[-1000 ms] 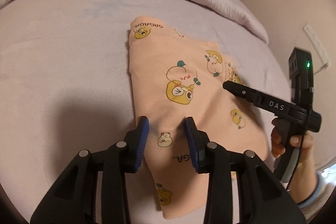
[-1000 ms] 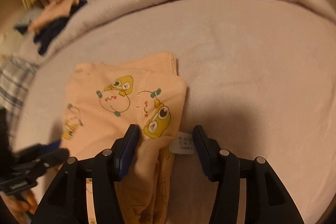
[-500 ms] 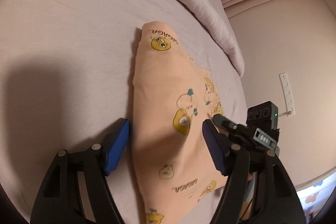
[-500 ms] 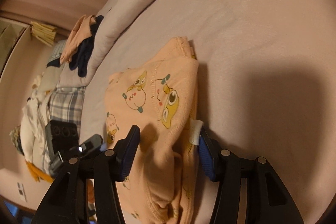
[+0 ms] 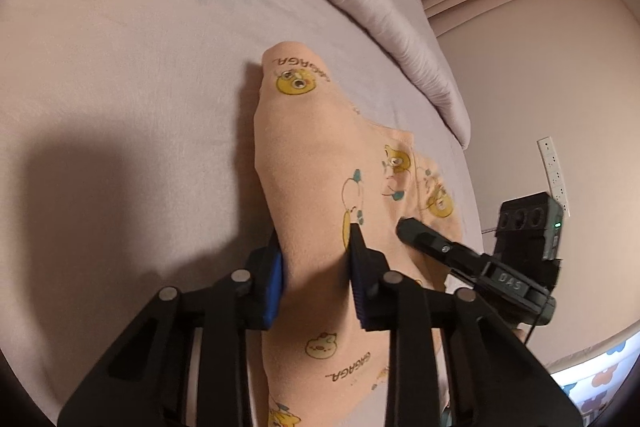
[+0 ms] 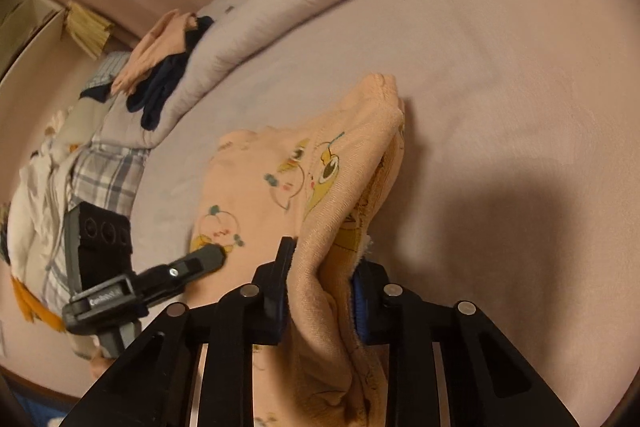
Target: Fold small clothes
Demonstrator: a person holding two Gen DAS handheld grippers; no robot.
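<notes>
Left wrist view: the left gripper (image 5: 316, 267) is closing, its blue pads pinching a raised ridge of the peach garment (image 5: 320, 155) lying on the bed (image 5: 120, 67). A shallow bite could slip once lifted.

Right wrist view: the right gripper (image 6: 320, 275) is closing on the garment's bunched opposite edge, several layers between its pads. Uneven layers might drop and skew the fold.
</notes>
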